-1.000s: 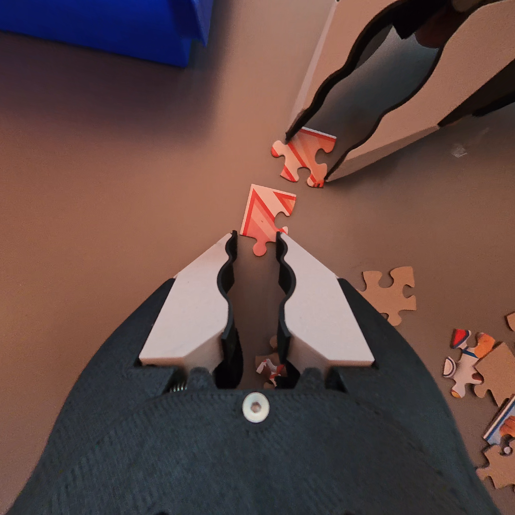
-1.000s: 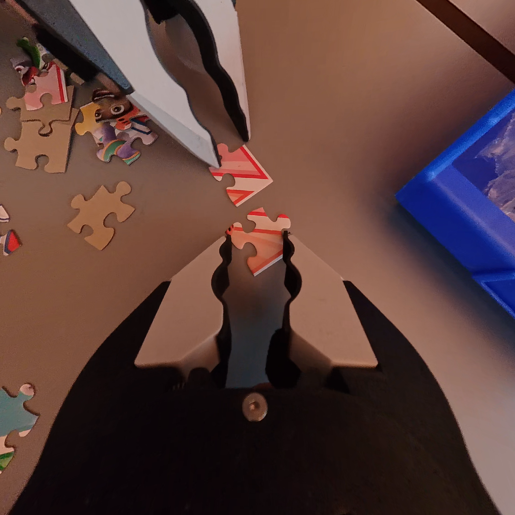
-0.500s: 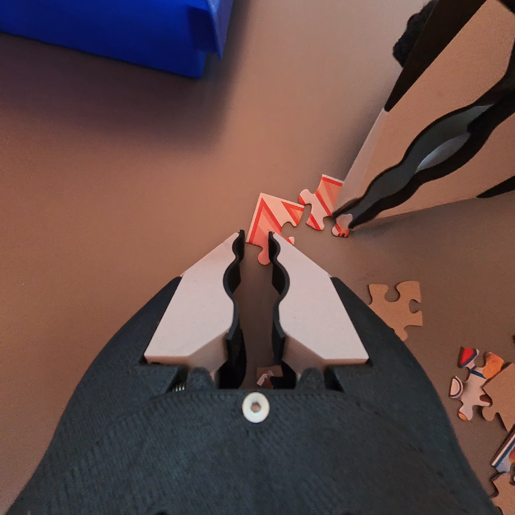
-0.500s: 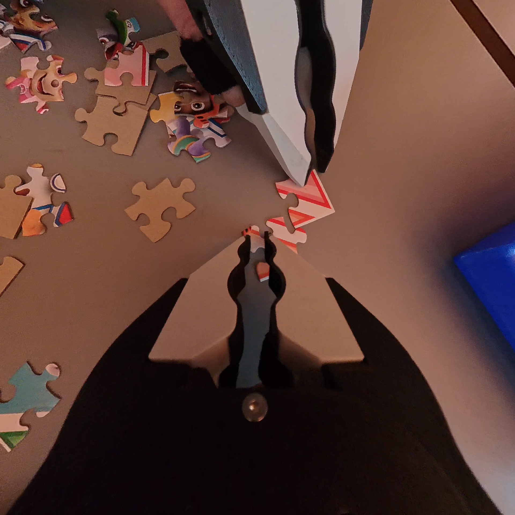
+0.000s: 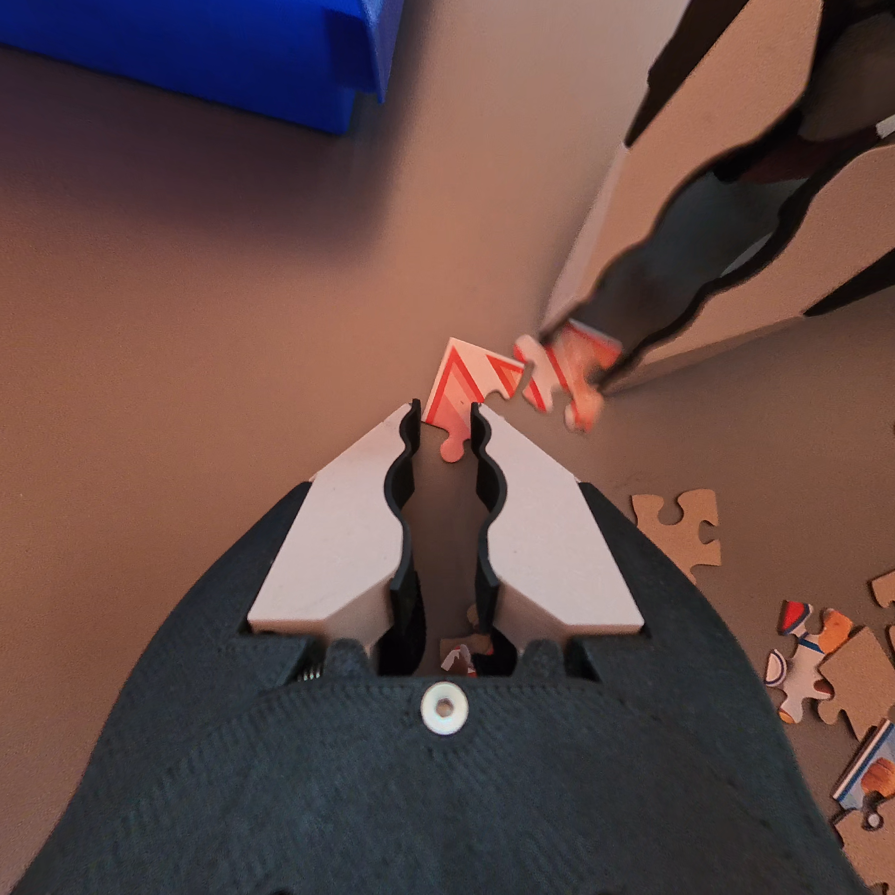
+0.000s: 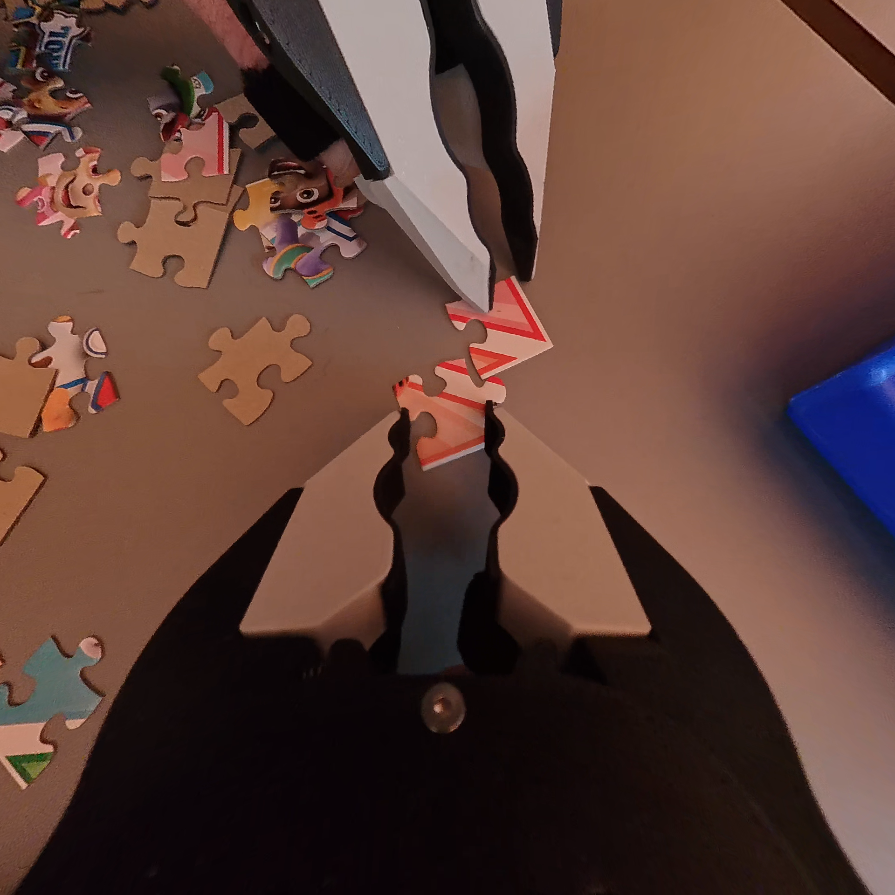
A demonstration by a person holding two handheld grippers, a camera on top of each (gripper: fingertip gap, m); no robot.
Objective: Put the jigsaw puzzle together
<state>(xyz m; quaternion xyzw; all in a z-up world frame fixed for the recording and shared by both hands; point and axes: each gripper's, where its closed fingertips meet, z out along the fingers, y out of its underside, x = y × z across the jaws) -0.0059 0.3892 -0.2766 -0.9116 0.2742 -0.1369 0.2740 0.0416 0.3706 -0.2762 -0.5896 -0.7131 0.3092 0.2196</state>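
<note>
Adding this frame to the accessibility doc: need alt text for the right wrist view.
The right tool brackets a red-striped puzzle piece on a brown table, its tab meeting a red chevron corner piece that the left tool pins. Loose puzzle pieces lie left; a blue bin sits right.

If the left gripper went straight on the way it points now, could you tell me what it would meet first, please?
Most likely the red-striped corner piece, already at the left gripper tips, then the bare table.

Glossy printed cardboard puzzle pieces (image 6: 450,426) on matt table (image 6: 678,242).
</note>
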